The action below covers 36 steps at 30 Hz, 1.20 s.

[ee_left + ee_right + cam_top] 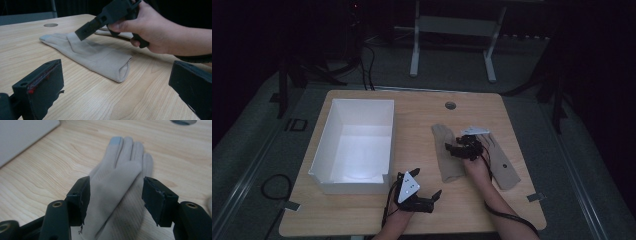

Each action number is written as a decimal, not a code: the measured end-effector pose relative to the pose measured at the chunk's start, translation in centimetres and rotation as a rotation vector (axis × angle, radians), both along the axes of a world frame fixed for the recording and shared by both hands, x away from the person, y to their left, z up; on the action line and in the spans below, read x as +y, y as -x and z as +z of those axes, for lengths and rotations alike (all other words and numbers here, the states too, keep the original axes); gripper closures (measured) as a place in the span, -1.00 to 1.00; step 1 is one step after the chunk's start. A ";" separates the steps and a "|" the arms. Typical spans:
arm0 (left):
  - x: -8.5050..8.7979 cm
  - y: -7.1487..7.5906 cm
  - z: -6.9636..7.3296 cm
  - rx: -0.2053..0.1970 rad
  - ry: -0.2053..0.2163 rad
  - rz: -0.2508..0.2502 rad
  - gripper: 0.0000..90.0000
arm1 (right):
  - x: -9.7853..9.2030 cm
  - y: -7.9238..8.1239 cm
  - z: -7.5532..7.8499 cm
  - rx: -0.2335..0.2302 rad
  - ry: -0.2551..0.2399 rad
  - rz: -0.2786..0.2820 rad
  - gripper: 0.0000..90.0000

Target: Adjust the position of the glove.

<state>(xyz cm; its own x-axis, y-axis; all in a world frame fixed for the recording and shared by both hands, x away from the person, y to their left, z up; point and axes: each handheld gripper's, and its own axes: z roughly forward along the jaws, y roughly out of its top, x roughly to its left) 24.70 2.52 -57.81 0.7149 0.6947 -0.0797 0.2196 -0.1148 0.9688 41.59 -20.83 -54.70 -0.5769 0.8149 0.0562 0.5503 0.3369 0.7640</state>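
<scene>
Two beige gloves lie flat on the wooden table [422, 125], right of the middle. My right gripper [456, 145] hangs low over the left glove [449, 167]. In the right gripper view its black jaws [116, 187] stand apart on either side of that glove's [120, 170] palm and folded thumb. The pads are not pressing on the cloth. The second glove [504, 170] lies just right of the hand. My left gripper [428, 182] rests near the front edge, open and with nothing between its fingers [117, 72]. It looks at the glove's cuff [120, 70] and the hand [150, 32] that holds the right gripper.
An open white box [357, 102] stands on the left half of the table, and its wall shows at the top left of the right gripper view [22, 135]. A round cable hole [450, 105] sits near the far edge. Bare wood lies between box and gloves.
</scene>
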 end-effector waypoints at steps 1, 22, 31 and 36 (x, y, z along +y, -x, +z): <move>0.0 0.0 0.0 0.000 0.003 -0.001 -1.00 | 0.0 -0.1 -0.2 0.004 0.002 -0.001 -0.11; -0.1 0.0 0.0 0.001 0.000 -0.001 -1.00 | 1.7 0.6 -1.9 -0.044 0.131 0.019 0.67; -0.1 0.0 0.0 0.001 -0.001 -0.001 -1.00 | 0.7 0.9 1.1 -0.035 0.030 -0.043 0.74; -0.1 0.0 0.0 0.001 -0.002 0.000 -1.00 | -0.1 2.5 3.9 -0.086 -0.008 -0.094 0.74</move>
